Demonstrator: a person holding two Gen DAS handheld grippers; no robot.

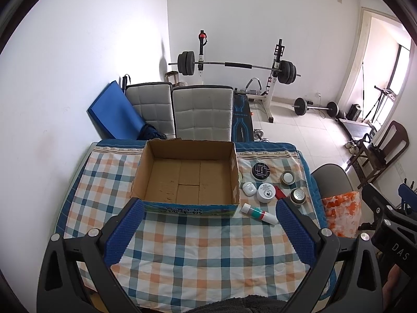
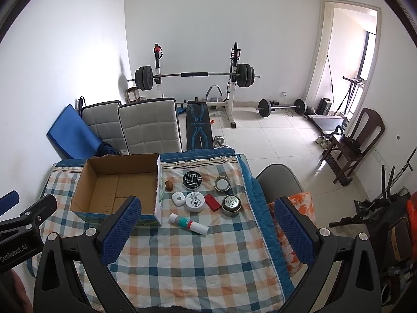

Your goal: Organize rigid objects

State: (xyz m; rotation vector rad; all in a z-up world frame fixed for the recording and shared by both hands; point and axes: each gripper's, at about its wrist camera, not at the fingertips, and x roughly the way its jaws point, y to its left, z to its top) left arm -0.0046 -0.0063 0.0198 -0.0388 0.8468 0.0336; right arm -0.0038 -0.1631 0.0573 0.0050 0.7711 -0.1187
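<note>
An open, empty cardboard box [image 1: 187, 198] [image 2: 86, 182] stands on the checked tablecloth. To its right lie a white and green tube [image 1: 258, 213] [image 2: 188, 223], a white round jar [image 1: 265, 192] [image 2: 195, 201], a small white case [image 1: 249, 189] [image 2: 178, 198], a red flat item [image 1: 279, 192] [image 2: 212, 202], a black round tin [image 1: 261, 170] [image 2: 192, 179], two metal lids [image 1: 288, 176] [image 1: 298, 196] and a small brown object [image 2: 169, 185]. My left gripper [image 1: 209, 211] is open and empty, above the table before the box. My right gripper [image 2: 206, 208] is open and empty, above the items.
The table [image 1: 198, 250] is covered by a plaid cloth with a blue border. Two white padded chairs [image 1: 203, 112] stand behind it, a grey chair [image 2: 278, 182] at its right. A weight bench and barbells [image 2: 195, 75] fill the room beyond.
</note>
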